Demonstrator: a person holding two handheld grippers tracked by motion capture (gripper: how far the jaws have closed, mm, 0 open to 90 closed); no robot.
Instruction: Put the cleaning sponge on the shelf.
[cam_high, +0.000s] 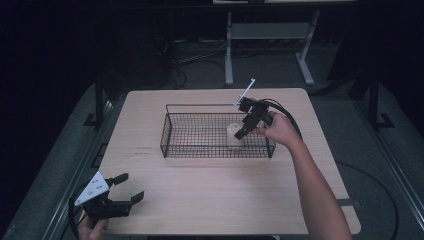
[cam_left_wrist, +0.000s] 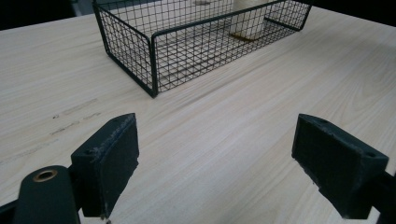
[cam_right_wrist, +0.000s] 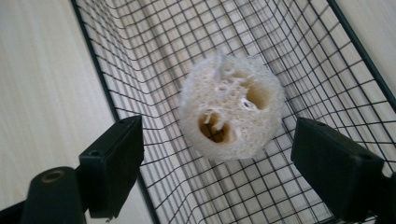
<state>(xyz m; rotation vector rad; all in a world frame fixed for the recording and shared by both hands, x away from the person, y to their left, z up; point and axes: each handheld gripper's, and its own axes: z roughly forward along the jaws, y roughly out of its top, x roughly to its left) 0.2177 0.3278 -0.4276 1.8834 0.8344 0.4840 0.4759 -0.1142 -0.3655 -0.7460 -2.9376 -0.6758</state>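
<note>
While right claw hangs released above it, loofah stands upright in basket, holes upward, left claw released.

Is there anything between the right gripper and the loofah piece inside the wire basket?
Nothing visible. The right gripper hangs open above the loofah piece, which stands in the wire basket; the gap between its jaws is free.

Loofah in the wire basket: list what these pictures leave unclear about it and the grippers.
- Loofah: its underside is hidden by its own body in the right gripper view, so contact with the basket floor cannot be confirmed; its top is cut off by the upper edge in the left gripper view.
- Right gripper: its jaw gap is too small to judge in the high view.
- Left gripper: its body is cut off by the bottom edge.
</note>
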